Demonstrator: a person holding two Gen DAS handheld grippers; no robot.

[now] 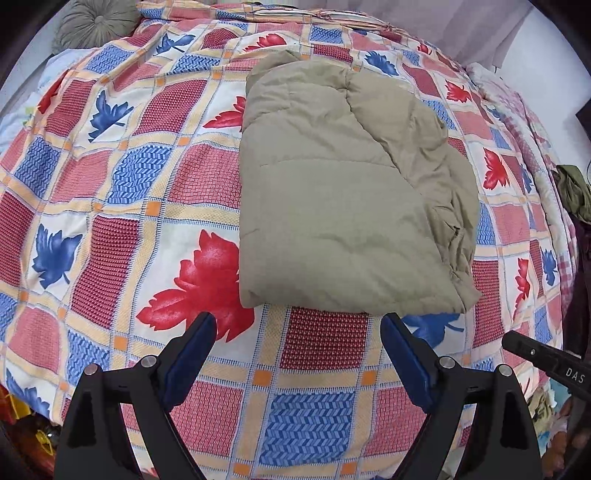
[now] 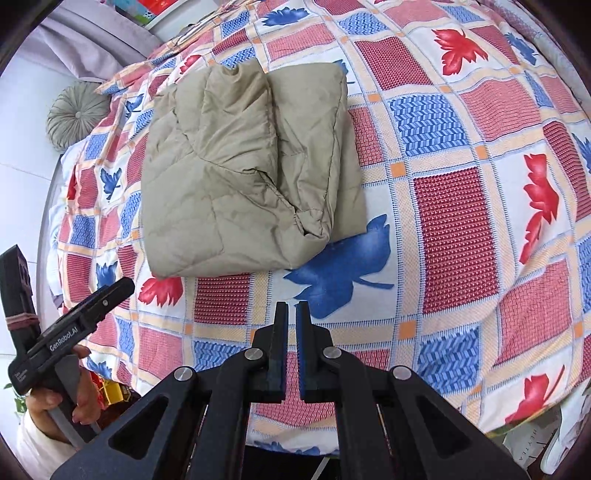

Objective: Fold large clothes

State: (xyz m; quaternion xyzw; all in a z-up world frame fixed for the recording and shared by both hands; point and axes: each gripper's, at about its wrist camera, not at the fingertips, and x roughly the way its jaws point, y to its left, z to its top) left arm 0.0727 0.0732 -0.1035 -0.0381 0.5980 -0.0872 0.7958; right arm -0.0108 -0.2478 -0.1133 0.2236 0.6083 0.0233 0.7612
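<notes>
A beige quilted jacket (image 1: 343,192) lies folded into a thick bundle on the patterned bedspread (image 1: 147,177). In the right wrist view the same jacket (image 2: 243,170) sits up and to the left of my right gripper. My left gripper (image 1: 298,323) hangs just short of the bundle's near edge, open and holding nothing. My right gripper (image 2: 291,308) hovers over a blue leaf print on the bedspread (image 2: 461,206), its pads almost together with a thin gap and nothing between them. The left gripper (image 2: 122,286) also shows at the left of the right wrist view, held by a hand (image 2: 79,397).
A round grey cushion (image 1: 98,22) lies at the head of the bed, seen too as the cushion (image 2: 77,114). Dark green cloth (image 1: 574,190) hangs at the bed's right side. Colourful items (image 1: 22,417) sit on the floor by the near left corner.
</notes>
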